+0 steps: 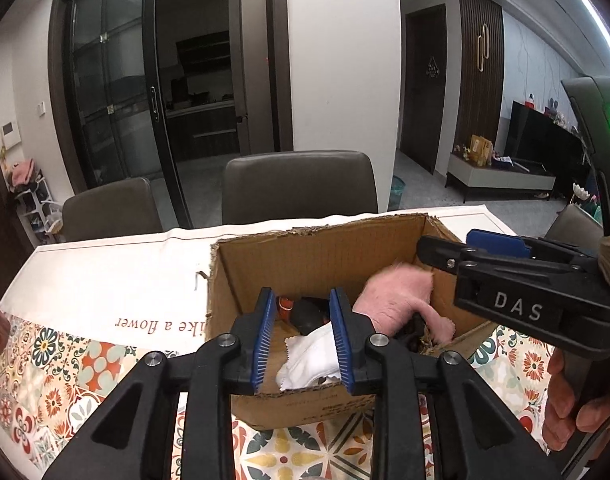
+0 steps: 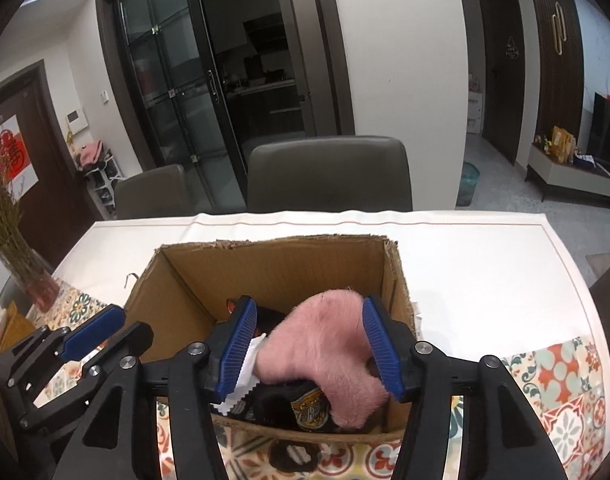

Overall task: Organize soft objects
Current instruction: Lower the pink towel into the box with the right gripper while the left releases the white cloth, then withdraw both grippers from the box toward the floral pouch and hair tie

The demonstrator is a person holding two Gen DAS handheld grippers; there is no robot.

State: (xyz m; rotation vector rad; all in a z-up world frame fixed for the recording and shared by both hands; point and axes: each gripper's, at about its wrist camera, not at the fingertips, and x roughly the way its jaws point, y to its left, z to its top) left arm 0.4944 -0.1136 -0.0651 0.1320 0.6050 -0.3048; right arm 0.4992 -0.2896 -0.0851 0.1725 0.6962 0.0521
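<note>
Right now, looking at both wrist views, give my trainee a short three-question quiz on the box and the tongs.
1. True or false: the pink furry item lies inside the cardboard box.
2. Which tongs frame the white cloth in their own wrist view? A) left tongs B) right tongs
3. Fill in: the box stands on a table covered by a ______.

Key:
1. True
2. A
3. tablecloth, white at the far end with a colourful tile pattern near the person
</note>
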